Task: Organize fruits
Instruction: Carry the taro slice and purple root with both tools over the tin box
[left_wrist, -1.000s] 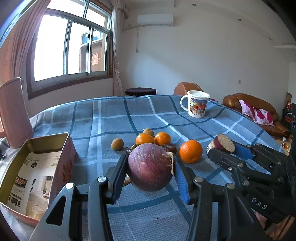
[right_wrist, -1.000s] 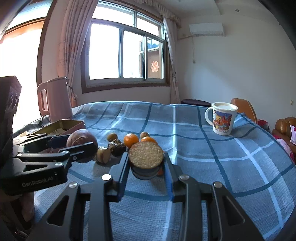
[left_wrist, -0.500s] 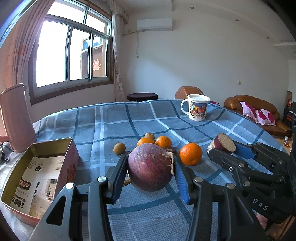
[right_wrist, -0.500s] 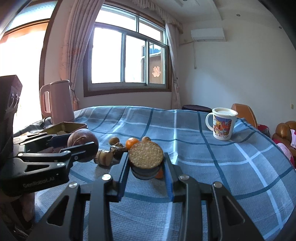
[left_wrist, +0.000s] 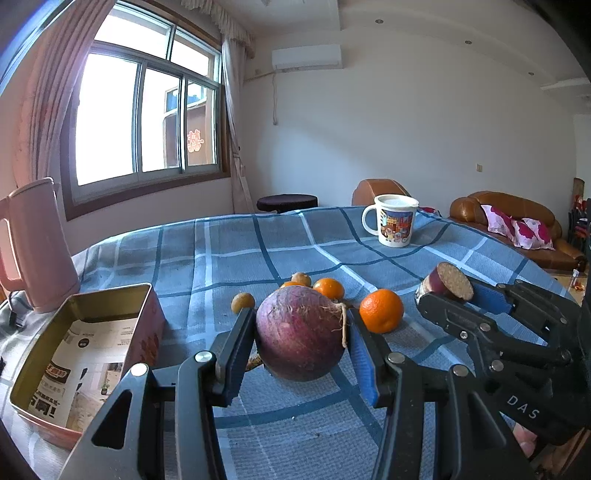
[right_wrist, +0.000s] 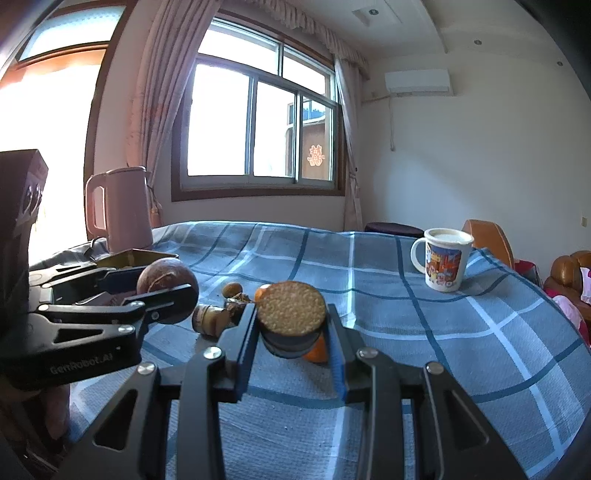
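Observation:
My left gripper (left_wrist: 301, 339) is shut on a round purple root (left_wrist: 301, 334), held just above the blue checked cloth. To its right, my right gripper (left_wrist: 448, 291) clamps a cut purple piece (left_wrist: 447, 286) with a pale grainy face. In the right wrist view that gripper (right_wrist: 291, 325) shows the cut piece (right_wrist: 291, 308) face-on, and the left gripper (right_wrist: 168, 291) holds the root (right_wrist: 166, 280) at the left. Oranges (left_wrist: 381, 310) and small brown fruits (left_wrist: 242, 301) lie beyond on the cloth. An open tin box (left_wrist: 88, 354) sits at the left.
A pink kettle (left_wrist: 35, 243) stands behind the tin. A printed white mug (left_wrist: 394, 225) stands far right on the table (left_wrist: 229, 243). A cut brown stub (right_wrist: 209, 319) lies near the fruits. A brown sofa (left_wrist: 517, 229) and a stool (left_wrist: 287, 202) are beyond the table.
Both views have tipped slightly upward, so the table and fruits sit lower in the frames. Both grippers keep the same hold on their pieces.

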